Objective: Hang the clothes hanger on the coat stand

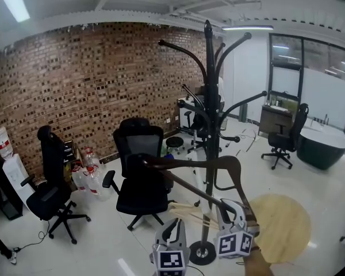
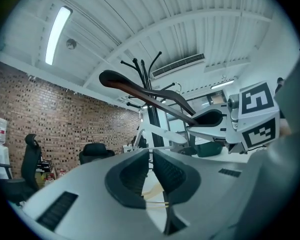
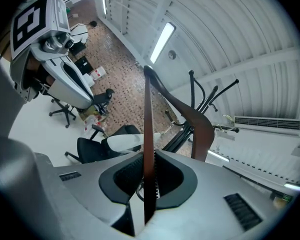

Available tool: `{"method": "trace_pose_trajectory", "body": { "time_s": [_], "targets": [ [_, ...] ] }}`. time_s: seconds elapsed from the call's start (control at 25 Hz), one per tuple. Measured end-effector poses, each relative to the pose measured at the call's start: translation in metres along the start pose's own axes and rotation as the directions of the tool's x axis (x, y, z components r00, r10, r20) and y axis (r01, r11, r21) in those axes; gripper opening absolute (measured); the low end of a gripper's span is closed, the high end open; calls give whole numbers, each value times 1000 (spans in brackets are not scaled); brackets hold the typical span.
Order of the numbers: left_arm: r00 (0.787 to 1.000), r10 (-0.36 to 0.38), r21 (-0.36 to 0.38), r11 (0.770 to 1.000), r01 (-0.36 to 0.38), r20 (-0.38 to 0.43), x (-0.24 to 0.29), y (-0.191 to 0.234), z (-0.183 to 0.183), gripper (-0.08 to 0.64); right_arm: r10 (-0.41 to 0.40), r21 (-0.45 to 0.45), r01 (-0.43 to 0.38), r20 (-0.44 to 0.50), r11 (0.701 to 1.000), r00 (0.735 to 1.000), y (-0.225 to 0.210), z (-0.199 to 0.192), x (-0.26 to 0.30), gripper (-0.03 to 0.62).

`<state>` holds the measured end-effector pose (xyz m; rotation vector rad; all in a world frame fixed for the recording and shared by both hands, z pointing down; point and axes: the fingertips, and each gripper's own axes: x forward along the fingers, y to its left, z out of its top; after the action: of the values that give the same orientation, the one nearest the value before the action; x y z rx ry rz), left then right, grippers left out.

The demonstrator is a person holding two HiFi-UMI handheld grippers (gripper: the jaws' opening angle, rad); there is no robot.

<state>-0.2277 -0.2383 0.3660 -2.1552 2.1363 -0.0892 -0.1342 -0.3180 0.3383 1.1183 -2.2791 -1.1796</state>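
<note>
One hanger (image 1: 190,163) | right claw (image 3: 149,176) clamped on its bar; left claw (image 2: 151,169) together, empty | risk: hanger pivots, misses coat stand (image 1: 210,125) at 12 o'clock

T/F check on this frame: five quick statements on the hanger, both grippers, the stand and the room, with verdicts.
1. The right gripper clamps the dark brown wooden clothes hanger by its straight bar. True.
2. The hanger hangs on the black metal coat stand. False: it is in the right gripper, on no hook.
3. The left gripper grips the hanger's other end. False: its jaws are together with nothing between them.
4. In the head view, a round light wooden table stands right of the stand's base. True.
5. A brick wall runs behind the black office chairs. True.
</note>
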Motion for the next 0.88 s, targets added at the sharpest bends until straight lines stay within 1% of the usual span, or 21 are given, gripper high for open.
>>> {"method": "trace_pose_trajectory", "body": {
  "time_s": [0.2,0.56,0.88],
  "targets": [
    [1000,21,2,1000,-21,-15,11,6,-7,40,27,11,-27,7,1000,1000,6,-7,16,43],
    [999,32,4,999,-32,-40,37,18,-20,40,57,9,-57,10,998,998,15,-18,45,43],
    [998,39,1,999,-39,-56,50,14,-28,40,76,4,-76,3,997,997,19,-34,54,44]
  ]
}}
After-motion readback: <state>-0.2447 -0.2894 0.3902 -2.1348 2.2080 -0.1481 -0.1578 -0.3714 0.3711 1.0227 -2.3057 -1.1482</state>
